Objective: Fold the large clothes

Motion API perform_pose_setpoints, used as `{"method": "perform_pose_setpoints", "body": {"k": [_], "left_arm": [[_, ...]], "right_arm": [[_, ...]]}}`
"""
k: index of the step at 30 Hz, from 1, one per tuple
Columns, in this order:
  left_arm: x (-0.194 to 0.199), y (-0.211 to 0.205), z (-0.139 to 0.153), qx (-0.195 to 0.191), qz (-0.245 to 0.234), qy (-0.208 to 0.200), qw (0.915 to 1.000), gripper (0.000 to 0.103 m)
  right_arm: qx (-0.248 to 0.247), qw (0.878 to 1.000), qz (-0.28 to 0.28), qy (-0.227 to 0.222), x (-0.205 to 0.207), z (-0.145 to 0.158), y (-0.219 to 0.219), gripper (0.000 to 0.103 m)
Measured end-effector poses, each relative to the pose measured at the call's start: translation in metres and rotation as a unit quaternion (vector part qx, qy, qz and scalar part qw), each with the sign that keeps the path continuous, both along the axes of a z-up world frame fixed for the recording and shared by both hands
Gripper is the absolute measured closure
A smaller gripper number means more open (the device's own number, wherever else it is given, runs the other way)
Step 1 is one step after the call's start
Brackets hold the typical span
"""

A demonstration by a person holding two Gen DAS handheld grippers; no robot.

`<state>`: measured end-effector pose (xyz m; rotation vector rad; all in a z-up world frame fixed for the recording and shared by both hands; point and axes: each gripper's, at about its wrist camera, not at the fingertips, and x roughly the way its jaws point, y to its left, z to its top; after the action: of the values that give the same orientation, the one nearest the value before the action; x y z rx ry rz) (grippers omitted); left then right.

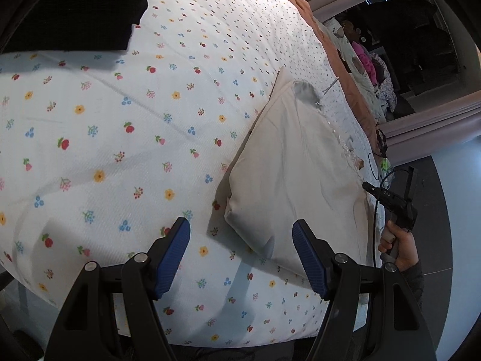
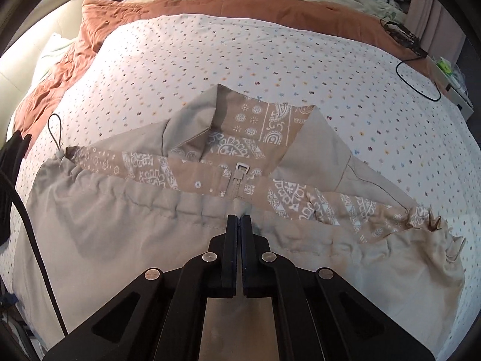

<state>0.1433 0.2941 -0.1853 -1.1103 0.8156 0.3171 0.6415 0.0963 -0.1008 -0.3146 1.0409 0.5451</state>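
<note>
A beige jacket point(image 2: 120, 225) with a bandana-print lining point(image 2: 240, 144) lies spread on a floral bedsheet point(image 2: 270, 54). It has a drawstring hem and a zipper pull point(image 2: 240, 170). My right gripper point(image 2: 239, 221) is shut on the jacket's hem beside the zipper. In the left wrist view the jacket point(image 1: 288, 174) lies partly folded ahead and to the right. My left gripper point(image 1: 242, 237) is open and empty above the sheet, near the jacket's near corner. The right gripper point(image 1: 390, 201) and the hand holding it show at the right edge.
A rust-coloured blanket point(image 2: 186, 6) lies at the far side of the bed. A black cable point(image 2: 421, 75) loops at the far right. A heap of clothes point(image 1: 369, 69) sits beyond the bed. A dark item point(image 1: 75, 15) lies at the far left.
</note>
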Motion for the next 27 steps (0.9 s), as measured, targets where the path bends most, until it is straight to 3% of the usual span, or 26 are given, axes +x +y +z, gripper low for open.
{"method": "perform_pose_setpoints", "body": {"k": [6,13,17,19,23,27], "left_arm": [[-0.002,-0.002,-0.011,-0.052,0.008,-0.031,0.9981,0.032],[0.027,0.001,-0.021,-0.079,0.002,-0.058,0.9952,0.033],[0.048,0.003,-0.022,-0.072,-0.001,-0.065,0.9953,0.034],[0.053,0.003,-0.022,-0.064,0.003,-0.066,0.9958,0.04],[0.06,0.004,-0.027,-0.064,0.011,-0.054,0.9964,0.073],[0.058,0.003,-0.023,-0.053,0.007,-0.066,0.9964,0.082]], "right_arm": [[-0.012,1.0,-0.011,0.012,0.002,-0.034,0.004,0.103],[-0.009,1.0,-0.01,0.009,0.005,-0.044,0.006,0.103],[-0.009,1.0,-0.013,0.011,0.004,-0.046,0.006,0.103],[-0.01,1.0,-0.015,0.013,0.006,-0.041,0.004,0.103],[-0.005,1.0,-0.02,0.019,0.005,-0.027,-0.003,0.103],[0.044,0.998,-0.036,0.022,-0.006,0.006,-0.024,0.103]]}}
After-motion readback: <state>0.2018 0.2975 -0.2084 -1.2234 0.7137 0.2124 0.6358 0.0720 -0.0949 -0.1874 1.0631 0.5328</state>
